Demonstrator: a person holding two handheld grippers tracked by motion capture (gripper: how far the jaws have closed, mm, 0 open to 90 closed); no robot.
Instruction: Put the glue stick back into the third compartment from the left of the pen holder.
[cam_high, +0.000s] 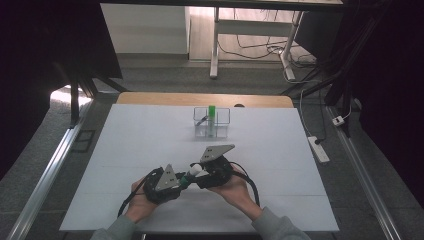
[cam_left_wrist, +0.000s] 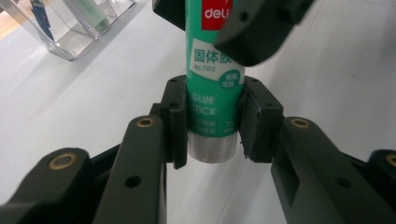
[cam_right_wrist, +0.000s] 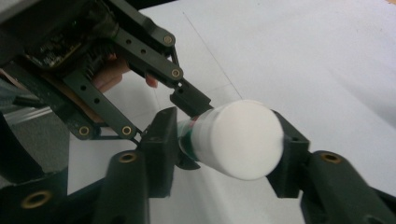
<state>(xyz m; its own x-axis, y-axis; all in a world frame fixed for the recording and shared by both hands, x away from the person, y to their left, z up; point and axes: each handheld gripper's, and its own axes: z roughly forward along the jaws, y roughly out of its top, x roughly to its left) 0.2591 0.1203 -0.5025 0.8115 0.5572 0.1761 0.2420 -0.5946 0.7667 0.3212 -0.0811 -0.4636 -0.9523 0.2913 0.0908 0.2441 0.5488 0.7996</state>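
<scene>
Left gripper (cam_left_wrist: 212, 121) clamping green glue stick (cam_left_wrist: 214, 88), white cap (cam_right_wrist: 238, 137), right gripper (cam_right_wrist: 224, 149) around cap

one glue stick (cam_left_wrist: 215, 79), one clear organizer (cam_high: 211, 122), two tongs (cam_high: 186, 178)

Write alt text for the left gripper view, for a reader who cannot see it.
A green glue stick is clamped near its silvery base between the left tongs' two black pads, above a white table. The right tongs reach in from the top around the stick's far end, and a clear plastic organizer stands at upper left.
</scene>
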